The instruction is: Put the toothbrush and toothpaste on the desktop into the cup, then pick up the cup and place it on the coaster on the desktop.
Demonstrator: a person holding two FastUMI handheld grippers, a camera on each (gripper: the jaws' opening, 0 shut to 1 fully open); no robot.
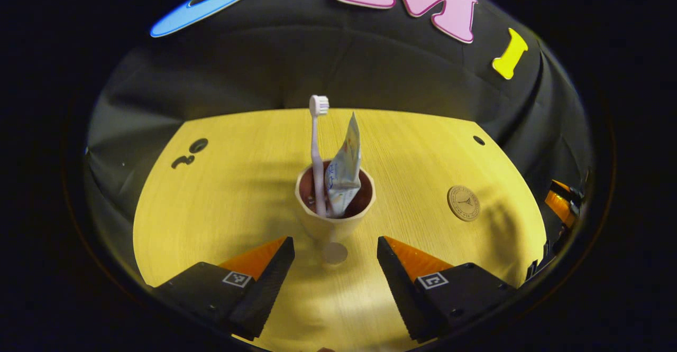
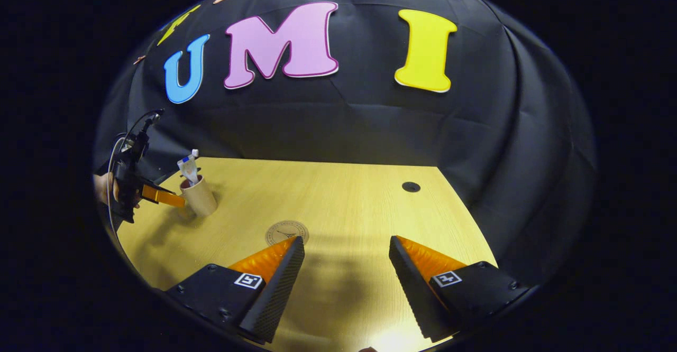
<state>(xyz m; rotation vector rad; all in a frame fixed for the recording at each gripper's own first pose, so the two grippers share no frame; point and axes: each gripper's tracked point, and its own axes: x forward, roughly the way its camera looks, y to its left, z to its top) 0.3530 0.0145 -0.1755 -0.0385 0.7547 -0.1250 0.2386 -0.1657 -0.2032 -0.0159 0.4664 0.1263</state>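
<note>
cup [image 1: 335, 204] between open left tool [image 1: 335, 257]

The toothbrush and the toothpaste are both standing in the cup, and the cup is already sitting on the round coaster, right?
Not quite. The toothbrush and toothpaste do stand in the cup, but the cup sits on the bare desktop. The coaster lies apart from it, with nothing on it, as the left gripper view shows.

No readable wording anywhere on the things here. The toothpaste [image 1: 344, 169] tube carries blue print, too blurred to make out. The round coaster [image 1: 464, 203] shows an embossed ring of tiny characters around a small emblem, illegible. Square coded markers sit on the left gripper [image 1: 335, 255] and the right gripper [image 2: 346, 254], patterns only.
</note>
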